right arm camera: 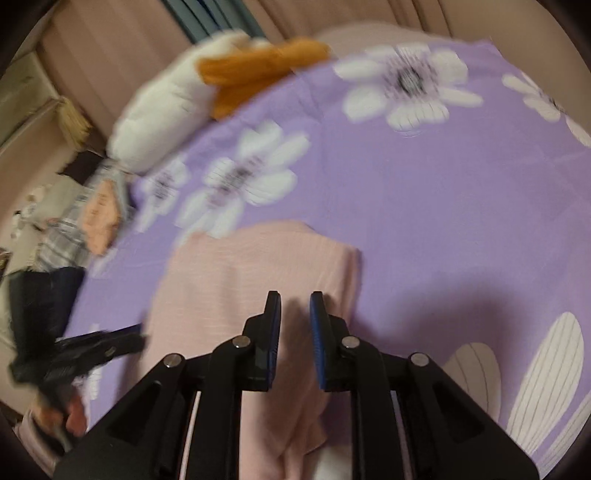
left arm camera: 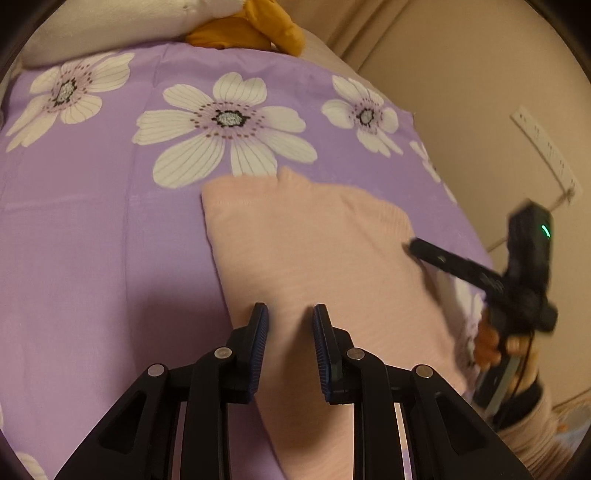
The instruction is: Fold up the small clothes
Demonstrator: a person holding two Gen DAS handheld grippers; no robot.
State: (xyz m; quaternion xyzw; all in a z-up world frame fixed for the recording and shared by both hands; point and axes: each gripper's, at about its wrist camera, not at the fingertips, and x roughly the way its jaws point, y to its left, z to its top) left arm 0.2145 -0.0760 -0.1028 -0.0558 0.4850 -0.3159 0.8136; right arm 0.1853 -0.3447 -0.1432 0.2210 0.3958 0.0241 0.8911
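Observation:
A pale pink garment [left arm camera: 314,251] lies folded into a long strip on a purple flowered bedsheet [left arm camera: 110,240]; it also shows in the right wrist view [right arm camera: 251,280]. My left gripper [left arm camera: 290,314] hovers over the garment's near part with its jaws apart and nothing between them. My right gripper [right arm camera: 295,301] is over the garment's right part, jaws apart and empty. The right gripper also shows in the left wrist view [left arm camera: 413,245] at the garment's right edge. The left gripper shows blurred in the right wrist view [right arm camera: 136,336] at the garment's left edge.
A white and orange plush toy [left arm camera: 236,26] lies at the far end of the bed. A wall with a white strip [left arm camera: 543,155] is to the right. In the right wrist view a heap of clothes [right arm camera: 85,221] lies beyond the bed's left edge.

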